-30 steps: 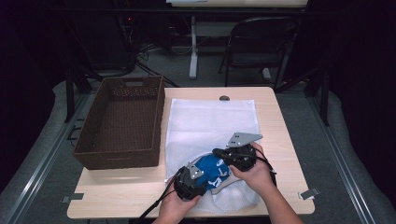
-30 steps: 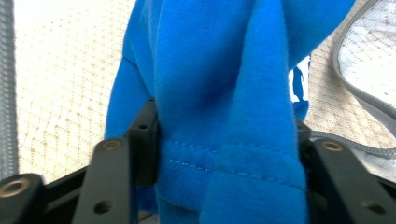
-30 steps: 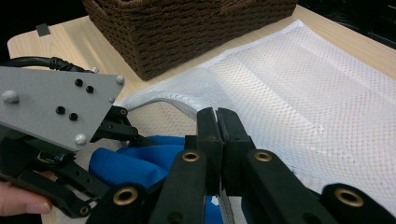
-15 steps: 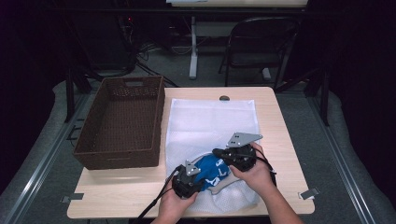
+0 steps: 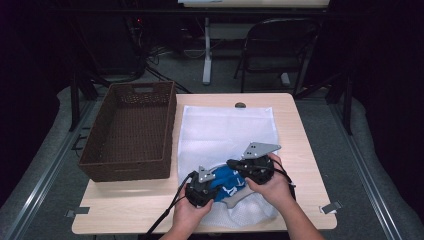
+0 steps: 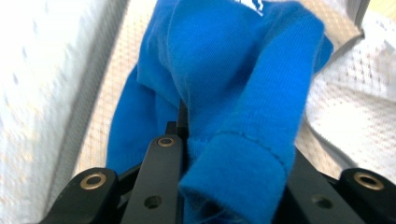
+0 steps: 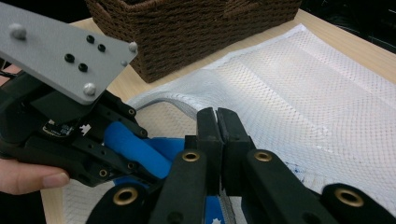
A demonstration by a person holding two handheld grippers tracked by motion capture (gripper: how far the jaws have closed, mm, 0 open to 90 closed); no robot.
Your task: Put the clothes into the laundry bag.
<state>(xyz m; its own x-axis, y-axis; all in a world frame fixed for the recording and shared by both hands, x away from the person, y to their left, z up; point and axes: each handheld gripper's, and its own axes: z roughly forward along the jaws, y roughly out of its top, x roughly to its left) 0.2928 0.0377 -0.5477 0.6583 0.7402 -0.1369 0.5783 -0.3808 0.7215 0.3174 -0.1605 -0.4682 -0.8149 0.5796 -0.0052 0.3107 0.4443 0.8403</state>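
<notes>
Gripping a fold of the blue garment (image 6: 233, 93) at the white mesh laundry bag's (image 5: 225, 130) mouth, the just-closing left gripper (image 5: 204, 189) risks snagging mesh should the clenched right gripper (image 7: 217, 122) lose the rim.

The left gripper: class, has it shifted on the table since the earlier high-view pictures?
No clear shift: the left gripper stays just right of the wicker basket's near corner, its jaws having just been closing on the blue garment.
</notes>
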